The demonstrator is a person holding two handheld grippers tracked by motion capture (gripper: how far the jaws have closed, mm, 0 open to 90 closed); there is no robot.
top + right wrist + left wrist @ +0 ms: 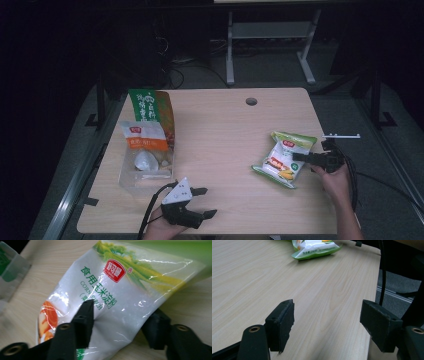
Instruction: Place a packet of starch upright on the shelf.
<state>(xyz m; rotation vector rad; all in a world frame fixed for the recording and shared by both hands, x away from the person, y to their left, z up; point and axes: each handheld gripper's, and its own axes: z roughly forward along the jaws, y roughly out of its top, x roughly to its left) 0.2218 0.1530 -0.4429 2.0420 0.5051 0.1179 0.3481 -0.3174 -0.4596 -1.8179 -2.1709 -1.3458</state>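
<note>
altogether three packets, two in one clear bin (131, 176) (left), right gripper (298, 157) fingers clamped on corn starch bag (283, 159), left gripper (204, 202) fingers apart

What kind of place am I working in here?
Probably a lab or test workspace, not a kitchen: a light wooden desk with a cable hole, cables on the dark floor behind, and metal stand legs.

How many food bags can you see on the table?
3. A white-and-green plastic corn starch bag lies near the right edge. A tall green-and-orange bag and a white-and-orange bag stand in the clear plastic bin on the left; more may hide behind them.
</note>
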